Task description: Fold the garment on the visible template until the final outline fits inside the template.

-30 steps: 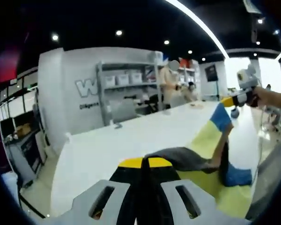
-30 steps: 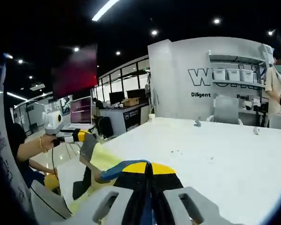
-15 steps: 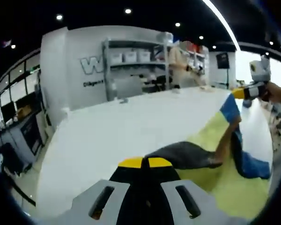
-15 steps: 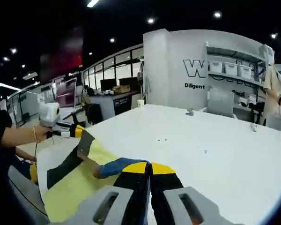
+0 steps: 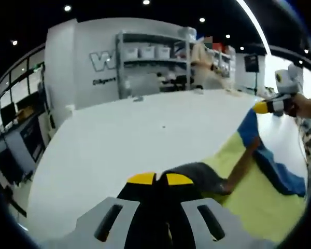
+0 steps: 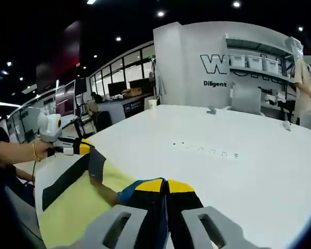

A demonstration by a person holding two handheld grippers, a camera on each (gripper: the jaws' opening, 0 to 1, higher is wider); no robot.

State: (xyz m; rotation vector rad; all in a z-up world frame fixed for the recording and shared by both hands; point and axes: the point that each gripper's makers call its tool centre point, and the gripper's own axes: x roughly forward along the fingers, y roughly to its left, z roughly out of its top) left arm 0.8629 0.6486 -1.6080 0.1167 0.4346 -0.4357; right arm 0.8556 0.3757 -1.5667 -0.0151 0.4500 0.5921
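A yellow garment (image 5: 254, 197) with a blue part (image 5: 272, 166) and a dark grey part (image 5: 199, 174) hangs stretched between both grippers, low over the white table (image 5: 129, 140). My left gripper (image 5: 159, 179) is shut on the dark grey edge. The right gripper (image 5: 264, 107), held by a hand, comes in from the right, pinching the blue corner. In the right gripper view, my right gripper (image 6: 166, 185) is shut on the blue edge (image 6: 128, 190). There the left gripper (image 6: 79, 149) holds the grey corner (image 6: 96, 162) above the yellow cloth (image 6: 75, 205).
The broad white table (image 6: 238, 171) stretches ahead with a few small specks (image 6: 205, 149) on it. Behind it stand a chair (image 6: 246, 111), shelves with white bins (image 5: 147, 52) and a person (image 5: 207, 62). Desks with monitors (image 6: 119, 96) line the far left.
Both grippers have come down closer to the table while still holding the garment, which now hangs lower and flatter. The views have tilted down with them.
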